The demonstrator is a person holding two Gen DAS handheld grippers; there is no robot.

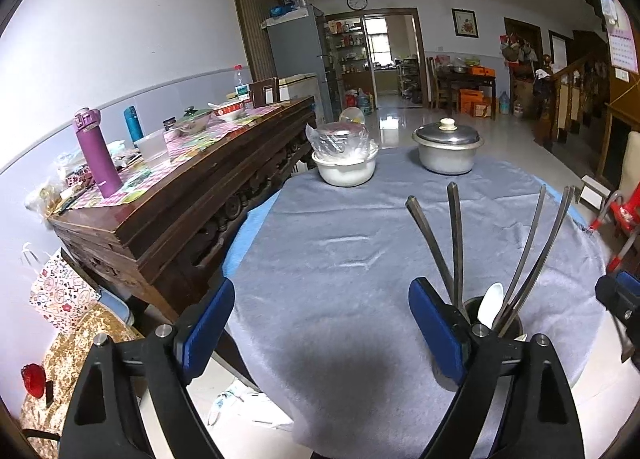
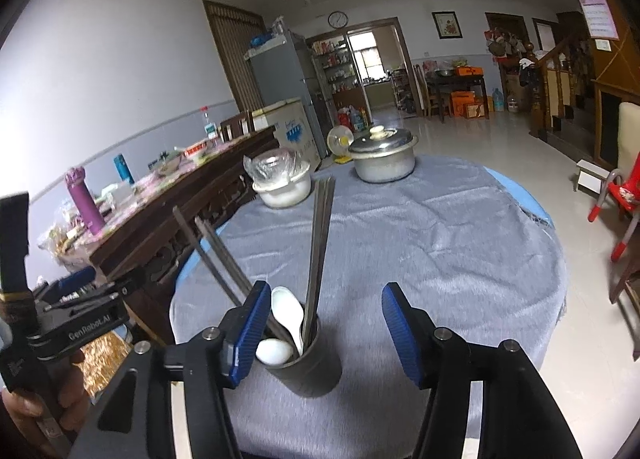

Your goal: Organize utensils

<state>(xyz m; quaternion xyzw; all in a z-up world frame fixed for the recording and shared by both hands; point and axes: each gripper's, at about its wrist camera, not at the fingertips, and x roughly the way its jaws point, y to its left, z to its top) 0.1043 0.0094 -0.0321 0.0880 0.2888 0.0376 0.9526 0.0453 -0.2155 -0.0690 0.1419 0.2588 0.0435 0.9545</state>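
Note:
A dark metal utensil cup [image 2: 306, 365] stands near the front of the round table. It holds several dark chopsticks [image 2: 320, 243] and two white spoons [image 2: 286, 309]. My right gripper [image 2: 320, 335] is open, with the cup between its blue pads and nothing gripped. In the left wrist view the cup [image 1: 514, 323] sits just right of the right blue pad, with the chopsticks [image 1: 454, 235] fanning up. My left gripper [image 1: 320, 331] is open and empty over bare cloth, left of the cup.
A grey cloth [image 1: 340, 243] covers the round table. A white bowl holding a bagged item [image 1: 345, 163] and a lidded metal pot [image 1: 447, 151] stand at the far side. A long wooden sideboard [image 1: 180, 195] with bottles stands to the left. Red chair [image 2: 618, 199] at right.

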